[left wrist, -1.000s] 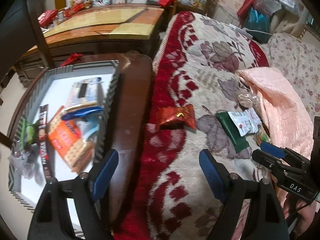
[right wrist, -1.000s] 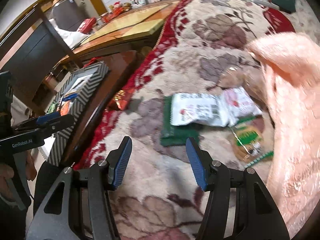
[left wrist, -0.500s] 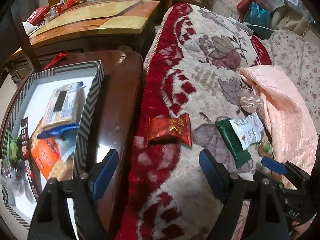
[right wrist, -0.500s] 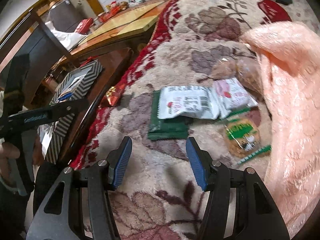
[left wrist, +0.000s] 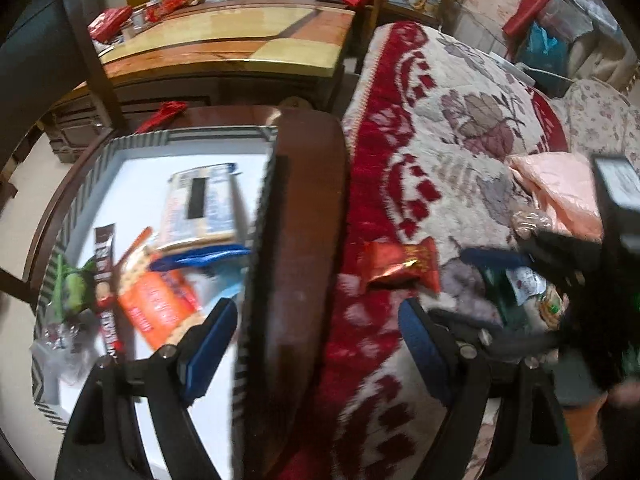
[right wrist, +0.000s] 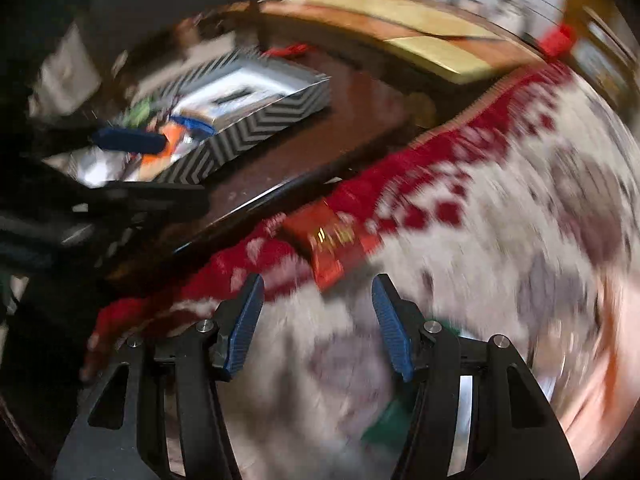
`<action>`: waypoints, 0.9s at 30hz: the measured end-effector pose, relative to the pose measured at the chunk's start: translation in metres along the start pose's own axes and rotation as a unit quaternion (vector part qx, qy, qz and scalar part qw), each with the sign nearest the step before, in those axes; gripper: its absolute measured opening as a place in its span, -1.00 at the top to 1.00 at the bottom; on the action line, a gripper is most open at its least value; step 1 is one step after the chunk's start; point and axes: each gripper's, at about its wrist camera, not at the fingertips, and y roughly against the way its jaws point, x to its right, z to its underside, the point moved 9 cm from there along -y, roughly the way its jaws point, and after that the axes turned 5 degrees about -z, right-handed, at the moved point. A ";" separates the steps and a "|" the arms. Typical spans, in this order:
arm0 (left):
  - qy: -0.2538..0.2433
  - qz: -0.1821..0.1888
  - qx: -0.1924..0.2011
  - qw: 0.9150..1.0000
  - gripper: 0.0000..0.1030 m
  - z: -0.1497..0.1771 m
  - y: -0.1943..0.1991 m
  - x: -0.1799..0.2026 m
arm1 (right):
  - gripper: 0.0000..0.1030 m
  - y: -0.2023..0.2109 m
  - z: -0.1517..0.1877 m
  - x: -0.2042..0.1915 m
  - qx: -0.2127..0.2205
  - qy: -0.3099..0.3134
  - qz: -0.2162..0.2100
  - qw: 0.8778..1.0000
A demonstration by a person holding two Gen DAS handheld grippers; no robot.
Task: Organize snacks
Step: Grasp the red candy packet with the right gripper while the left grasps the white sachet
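Striped in black and white, an open box (left wrist: 264, 216) is sitting at the left on a dark wooden surface (left wrist: 304, 216), holding snack packets: a green one (left wrist: 70, 288), a brown stick (left wrist: 105, 280), an orange cracker pack (left wrist: 160, 304) and a pale biscuit pack (left wrist: 200, 208). The left claw (left wrist: 316, 344) is hovering spread wide and empty over the box's near wall and the surface's edge. Further right, a red candy wrapper (left wrist: 400, 264) is lying on the red and cream blanket (left wrist: 440, 160), near the surface. The right claw (right wrist: 316, 320) is hanging spread and empty just short of that wrapper (right wrist: 324, 240). More packets (left wrist: 528, 292) are lying at far right, blurred.
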 end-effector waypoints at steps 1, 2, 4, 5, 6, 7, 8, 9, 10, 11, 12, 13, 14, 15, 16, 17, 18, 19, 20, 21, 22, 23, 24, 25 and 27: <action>0.005 -0.001 -0.002 1.000 -0.64 0.001 0.000 -0.005 | -0.09 -0.004 -0.006 -0.001 -0.006 0.015 0.001 1.000; 0.010 -0.001 -0.003 1.000 -0.64 0.002 -0.001 -0.010 | -0.09 -0.010 -0.013 -0.003 -0.011 0.033 -0.003 0.999; 0.021 0.000 -0.006 1.000 -0.64 0.003 -0.002 -0.018 | -0.09 -0.020 -0.023 -0.004 -0.023 0.053 -0.014 0.998; 0.025 0.000 -0.007 1.000 -0.64 0.003 -0.003 -0.022 | -0.09 -0.026 -0.026 -0.004 -0.034 0.059 -0.020 0.997; 0.028 -0.002 -0.007 1.000 -0.64 0.002 -0.005 -0.024 | -0.09 -0.032 -0.027 -0.003 -0.045 0.065 -0.024 0.997; 0.030 -0.003 -0.006 1.000 -0.64 0.002 -0.005 -0.026 | -0.09 -0.036 -0.028 -0.002 -0.052 0.065 -0.025 0.996; 0.034 -0.002 -0.006 0.999 -0.64 0.001 -0.006 -0.028 | -0.09 -0.042 -0.028 0.000 -0.062 0.061 -0.028 0.996; 0.036 0.000 -0.007 0.999 -0.64 0.001 -0.007 -0.029 | -0.09 -0.047 -0.028 0.002 -0.069 0.055 -0.034 0.996; 0.038 0.002 -0.008 0.999 -0.64 0.001 -0.009 -0.029 | -0.09 -0.051 -0.028 0.003 -0.076 0.049 -0.040 0.995; 0.039 0.002 -0.010 0.999 -0.64 0.001 -0.010 -0.029 | 0.01 -0.055 -0.027 0.006 -0.081 0.046 -0.037 0.995; 0.040 0.002 -0.011 0.999 -0.64 0.001 -0.011 -0.029 | 0.13 -0.057 -0.025 0.008 -0.084 0.043 -0.033 0.995; 0.040 0.002 -0.012 0.999 -0.64 0.002 -0.012 -0.029 | 0.35 -0.057 -0.024 0.008 -0.082 0.039 -0.033 0.995; 0.040 0.003 -0.014 0.999 -0.64 0.003 -0.013 -0.028 | 0.35 -0.054 -0.023 0.008 -0.073 0.029 -0.035 0.996; 0.040 0.004 -0.015 0.999 -0.64 0.004 -0.014 -0.027 | 0.35 -0.052 -0.022 0.008 -0.068 0.023 -0.040 0.997; 0.040 0.005 -0.016 0.999 -0.64 0.004 -0.015 -0.025 | 0.35 -0.049 -0.018 0.008 -0.065 0.017 -0.041 0.997; 0.040 0.006 -0.018 0.999 -0.64 0.004 -0.016 -0.023 | 0.35 -0.043 -0.012 0.009 -0.060 0.014 -0.035 0.997; 0.040 0.009 -0.019 0.999 -0.64 0.005 -0.015 -0.020 | 0.35 -0.039 -0.009 0.010 -0.055 0.009 -0.030 0.998; 0.040 0.012 -0.019 0.999 -0.64 0.006 -0.014 -0.017 | 0.35 -0.029 -0.004 0.012 -0.043 -0.006 -0.024 0.999; 0.039 0.017 -0.018 0.999 -0.64 0.006 -0.013 -0.013 | 0.35 -0.019 -0.001 0.014 -0.030 -0.021 -0.022 0.999; 0.035 0.022 -0.016 0.999 -0.64 0.007 -0.011 -0.007 | 0.35 -0.003 0.006 0.017 -0.008 -0.041 -0.020 0.999; 0.030 0.025 -0.014 0.999 -0.64 0.007 -0.009 -0.002 | 0.35 0.008 0.012 0.019 0.004 -0.052 -0.014 0.999; 0.023 0.028 -0.013 0.999 -0.64 0.007 -0.008 0.005 | 0.35 0.021 0.021 0.022 0.016 -0.066 -0.004 0.998; 0.015 0.031 -0.012 0.999 -0.64 0.007 -0.007 0.013 | 0.35 0.040 0.039 0.026 0.031 -0.088 0.007 0.996; 0.008 0.035 -0.012 0.999 -0.64 0.007 -0.006 0.021 | 0.35 0.051 0.052 0.030 0.040 -0.103 0.011 0.994; -0.004 0.044 -0.012 0.999 -0.64 0.008 -0.005 0.038 | 0.35 0.071 0.081 0.033 0.050 -0.129 0.026 0.990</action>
